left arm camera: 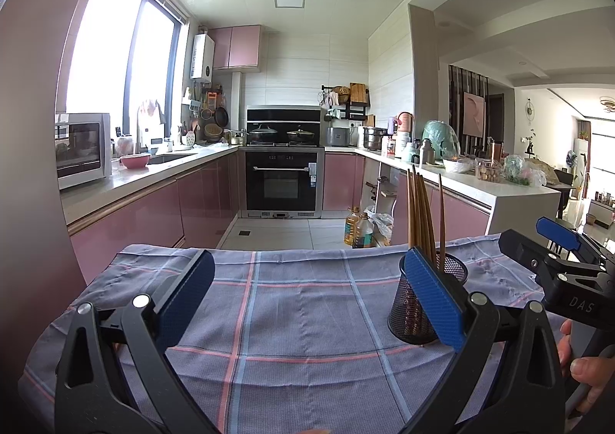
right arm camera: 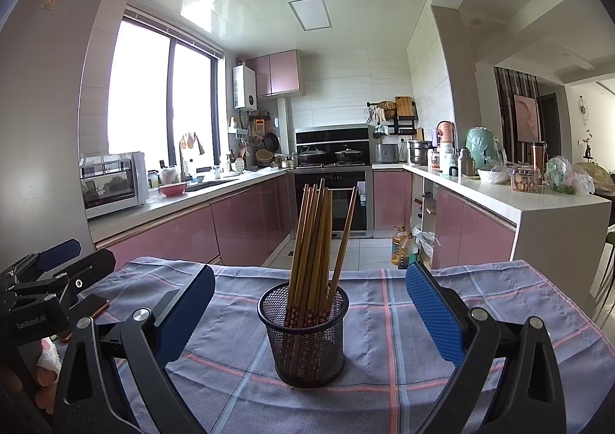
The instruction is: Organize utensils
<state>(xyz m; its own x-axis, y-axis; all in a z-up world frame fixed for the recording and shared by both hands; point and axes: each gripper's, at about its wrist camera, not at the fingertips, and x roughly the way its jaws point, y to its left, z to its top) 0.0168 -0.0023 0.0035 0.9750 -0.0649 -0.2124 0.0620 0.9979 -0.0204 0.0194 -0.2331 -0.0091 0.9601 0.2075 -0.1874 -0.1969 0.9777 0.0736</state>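
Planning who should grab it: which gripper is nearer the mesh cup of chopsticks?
Right. The right gripper has the mesh cup centred ahead of its open jaws; the left gripper is off to the cup's left.

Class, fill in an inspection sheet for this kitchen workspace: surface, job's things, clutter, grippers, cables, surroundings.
Surface: table under a checked cloth, lying flat.
Job's things: chopsticks standing upright in a black mesh cup.
Clutter: a phone on the cloth's left edge.
Grippers: left hand-held gripper open, nothing in it; right hand-held gripper open, the cup between its fingers, untouched.
Cables: nothing seen.
Surroundings: pink cabinets, oven, crowded counters, oil bottles on the floor.
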